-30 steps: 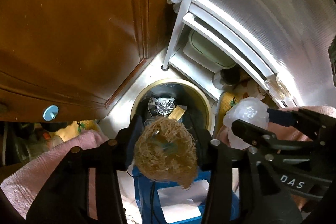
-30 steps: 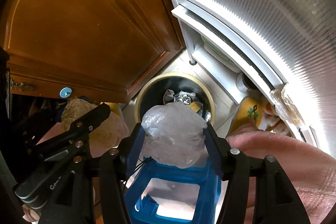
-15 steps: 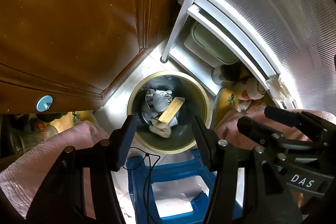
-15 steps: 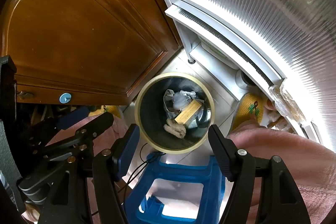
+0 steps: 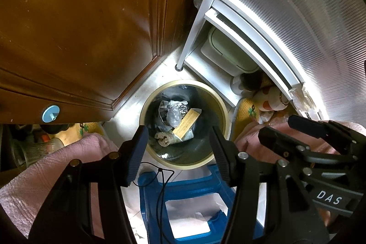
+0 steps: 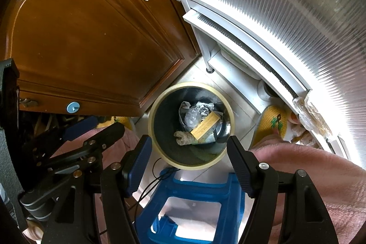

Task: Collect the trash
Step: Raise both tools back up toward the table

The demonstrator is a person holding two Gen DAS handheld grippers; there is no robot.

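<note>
A round dark trash bin with a tan rim (image 5: 223,104) (image 6: 230,111) stands on the floor below both grippers. Inside lie a brown fibrous wad (image 5: 162,138) (image 6: 183,137), a clear plastic wad (image 5: 173,116) (image 6: 191,117), a tan cardboard piece (image 5: 186,121) (image 6: 204,125) and crumpled foil (image 6: 204,108). My left gripper (image 5: 178,143) is open and empty above the bin's near rim. My right gripper (image 6: 189,152) is open and empty above the bin too. Each gripper shows in the other's view, the right one (image 5: 304,129) and the left one (image 6: 91,129).
A blue plastic stool (image 5: 189,200) (image 6: 194,202) stands right under the grippers, with a thin black cord (image 5: 160,177) over it. A brown wooden cabinet door (image 5: 80,26) is at left. A white frame with ribbed panel (image 5: 297,15) is at right, a pale lidded bin (image 5: 226,49) beneath it.
Both grippers opened and let go: the brown fibrous wad from the left and the clear plastic wad from the right dropped into the bin. Both grippers have risen a little.
</note>
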